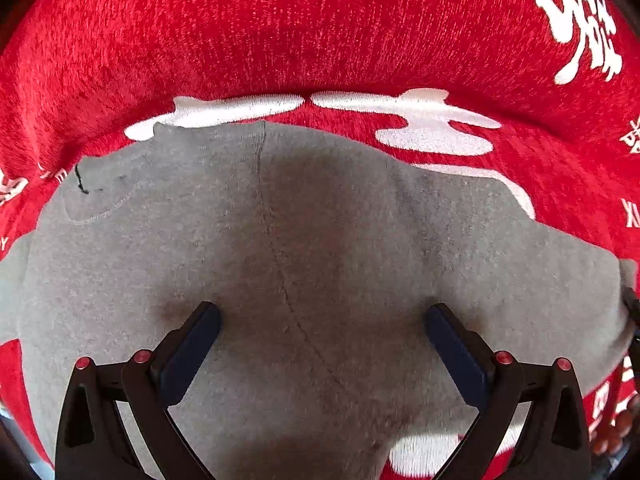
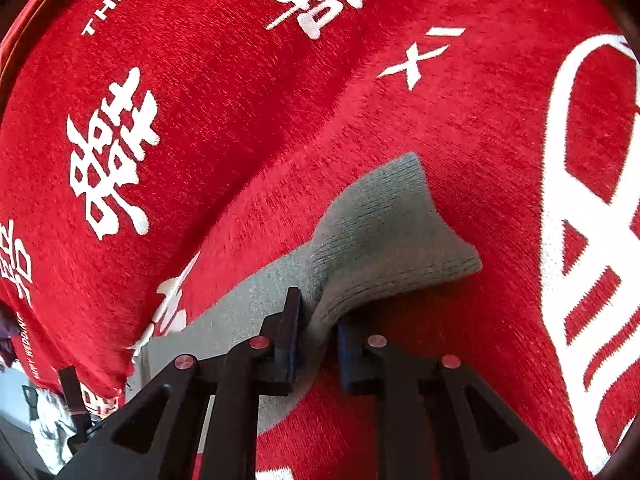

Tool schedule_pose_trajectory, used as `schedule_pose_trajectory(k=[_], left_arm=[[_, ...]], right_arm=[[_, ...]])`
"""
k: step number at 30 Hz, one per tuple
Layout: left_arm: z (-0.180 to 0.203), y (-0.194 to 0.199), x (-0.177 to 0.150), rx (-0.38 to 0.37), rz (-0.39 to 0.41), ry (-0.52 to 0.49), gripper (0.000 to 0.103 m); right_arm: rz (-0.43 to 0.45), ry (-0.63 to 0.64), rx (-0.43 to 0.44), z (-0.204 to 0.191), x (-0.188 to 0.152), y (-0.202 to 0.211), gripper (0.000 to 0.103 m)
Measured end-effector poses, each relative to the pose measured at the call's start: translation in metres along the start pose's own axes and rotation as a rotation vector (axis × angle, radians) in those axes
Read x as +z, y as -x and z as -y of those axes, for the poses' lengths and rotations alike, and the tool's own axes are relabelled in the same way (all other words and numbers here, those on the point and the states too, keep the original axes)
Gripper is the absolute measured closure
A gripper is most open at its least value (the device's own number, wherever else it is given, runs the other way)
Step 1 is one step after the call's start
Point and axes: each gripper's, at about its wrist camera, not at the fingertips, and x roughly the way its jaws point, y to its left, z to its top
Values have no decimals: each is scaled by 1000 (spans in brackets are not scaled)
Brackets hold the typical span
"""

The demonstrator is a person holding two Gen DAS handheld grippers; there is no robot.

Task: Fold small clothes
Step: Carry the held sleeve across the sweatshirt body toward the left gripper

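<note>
Black fingers w/ dark blue pads fill the bottom of both views. L gripper (image 1: 322, 320) is spread wide, nothing between the pads; both tips press down on, or sit just above, a grey garment (image 1: 280, 240) — can't tell which, though there's a shadow at each tip. Garment lies flat on a red cloth (image 1: 280, 28) w/ white characters and covers most of the L view. A seam runs down its middle, from the top edge toward the bottom, passing between the fingers. Curved stitch line and a short black thread mark show near its upper-left corner. Red cloth shows above it and at both sides; a white printed stroke peeks out along the garment's top edge.

R gripper (image 2: 318, 320) is pinching a ribbed grey cuff (image 2: 392, 232), prob. a sleeve end of the same grey item. Pads are close together w/ fabric bunched between them. Cuff fans out past the tips, toward upper right, and lies on the red cloth (image 2: 248, 128). Rest of the grey fabric trails to the lower left, beside and under the left finger. White characters and Latin letters are printed all over the cloth. Lower-left corner of the R view shows some clutter past the cloth edge, too blurred to ID.
</note>
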Motion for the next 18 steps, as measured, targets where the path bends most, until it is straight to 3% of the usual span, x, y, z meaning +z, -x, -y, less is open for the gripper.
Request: schedule_pose_trajectory(k=[3, 8, 14, 18], left_arm=[[-4, 2, -5, -6, -16, -12, 0], [-33, 20, -19, -64, 3, 21, 0], [-114, 52, -42, -87, 79, 156, 0], [-187, 69, -68, -65, 115, 257, 0]], right_arm=[[54, 52, -42, -11, -2, 18, 90], [192, 305, -149, -77, -16, 63, 91], [282, 552, -134, -180, -53, 95, 91], [294, 742, -79, -269, -103, 95, 91]])
